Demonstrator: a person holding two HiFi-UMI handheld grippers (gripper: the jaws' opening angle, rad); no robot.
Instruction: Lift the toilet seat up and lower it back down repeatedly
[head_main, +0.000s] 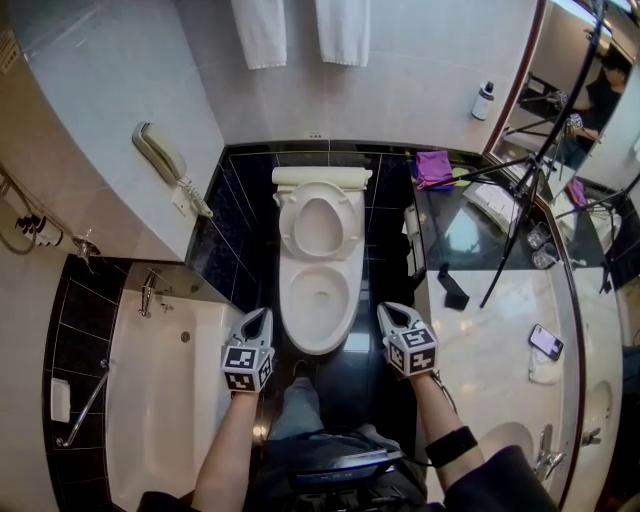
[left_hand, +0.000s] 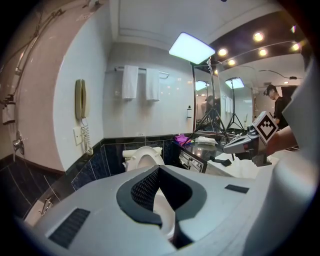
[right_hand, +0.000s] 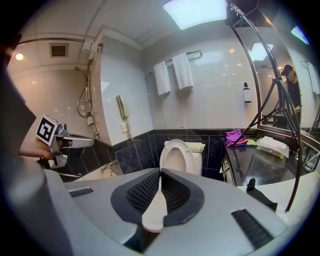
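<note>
Toilet seat (head_main: 352, 225) is up, standing at the back of the bowl (head_main: 290, 310) and leaning on the tank (head_main: 320, 176). There looks to be a lid behind it, though we can't fully separate the two.

We're standing off. Left gripper (head_main: 260, 316) and right gripper (head_main: 390, 310) sit either side of the bowl's front, near it but touching nothing. Both sets of tongs are pressed together at the tips and empty; the white seen through each slit is just the bowl beyond.

Risks from here, as we judge them:
- With the tips closed we can only nudge the ring, not grip it. Once nudged past balance the seat falls free and slams onto the rim.
- The plastic is smooth and curved, so a tip pushing near the top edge could skid off sideways.
- If the lid is loose behind the seat, pulling the seat forward may bring both down together.
- The bathtub (head_main: 170, 400) is close on the left and the counter (head_main: 500, 330) close on the right, so a wide swing clips one of them.

Orientation: the hinge end is low by the tank and the free end points up. The long axis runs near vertical, tipped slightly back. The ring's open face looks toward us, in line with the bowl's front-to-back axis.
</note>
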